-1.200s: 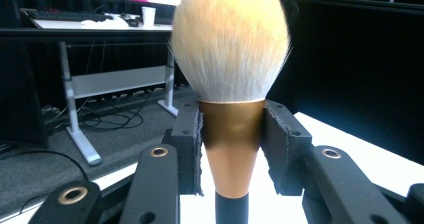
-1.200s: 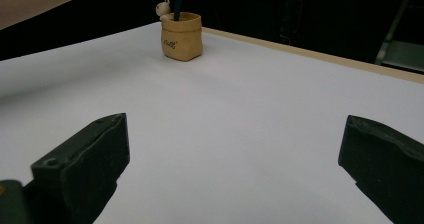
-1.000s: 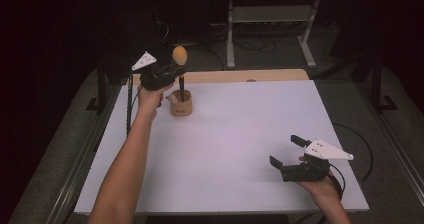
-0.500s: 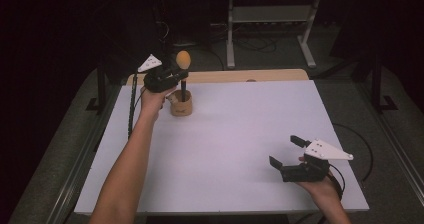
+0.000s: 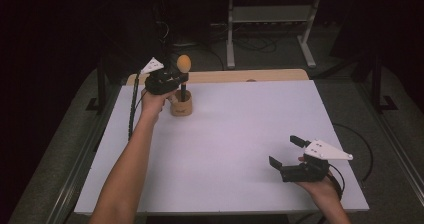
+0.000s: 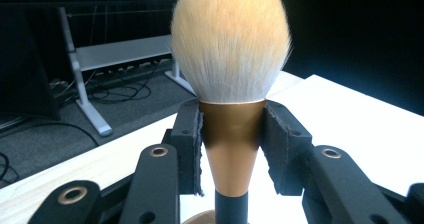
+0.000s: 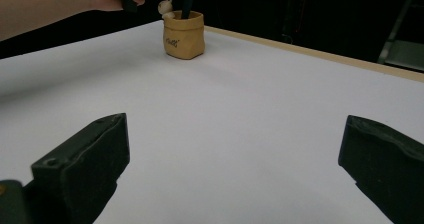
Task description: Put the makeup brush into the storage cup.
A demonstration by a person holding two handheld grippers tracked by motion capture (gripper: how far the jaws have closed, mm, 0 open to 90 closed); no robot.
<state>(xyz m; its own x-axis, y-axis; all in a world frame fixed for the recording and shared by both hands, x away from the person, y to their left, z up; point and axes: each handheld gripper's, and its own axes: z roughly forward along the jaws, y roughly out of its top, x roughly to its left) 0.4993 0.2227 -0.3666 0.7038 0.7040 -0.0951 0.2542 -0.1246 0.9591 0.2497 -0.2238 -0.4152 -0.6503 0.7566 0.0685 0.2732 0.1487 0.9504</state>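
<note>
Two tongs are in use. Left tongs (image 6: 232, 149) are clamped on the copper ferrule of the makeup brush (image 6: 231, 49), which stands upright with its black handle in the small tan holder (image 5: 181, 104) at about 10 o'clock on the white worktop (image 5: 240, 129). Right tongs (image 5: 286, 151) rest at about 4 o'clock, jaws spread wide, gripping nothing.
</note>
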